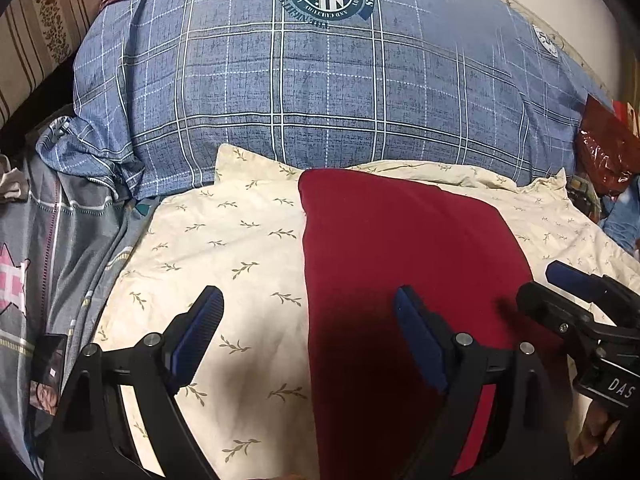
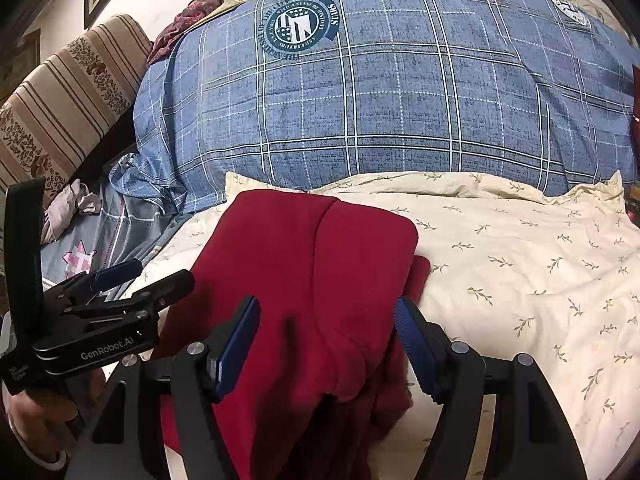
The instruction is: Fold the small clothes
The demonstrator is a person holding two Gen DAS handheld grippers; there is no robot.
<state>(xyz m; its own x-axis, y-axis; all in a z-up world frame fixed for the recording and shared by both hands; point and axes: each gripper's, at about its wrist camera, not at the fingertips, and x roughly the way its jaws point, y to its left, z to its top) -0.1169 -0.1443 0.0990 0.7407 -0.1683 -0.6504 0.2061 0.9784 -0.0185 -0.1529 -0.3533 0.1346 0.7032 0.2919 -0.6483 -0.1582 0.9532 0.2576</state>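
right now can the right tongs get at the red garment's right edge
Probably yes. The right tongs stand open just above the red garment, empty, and nothing lies over its right edge on the cream leaf-print cover. The left tongs sit off to the other side.

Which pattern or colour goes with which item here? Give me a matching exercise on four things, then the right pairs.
Column one:
1. garment
2. cover that the garment lies on
3. quilt behind it
4. finger pads of the right gripper

Column two:
A. blue with white check lines and a round badge
B. plain dark red
C. ribbed blue
D. cream with small leaf sprigs

Right pairs: 1-B, 2-D, 3-A, 4-C.
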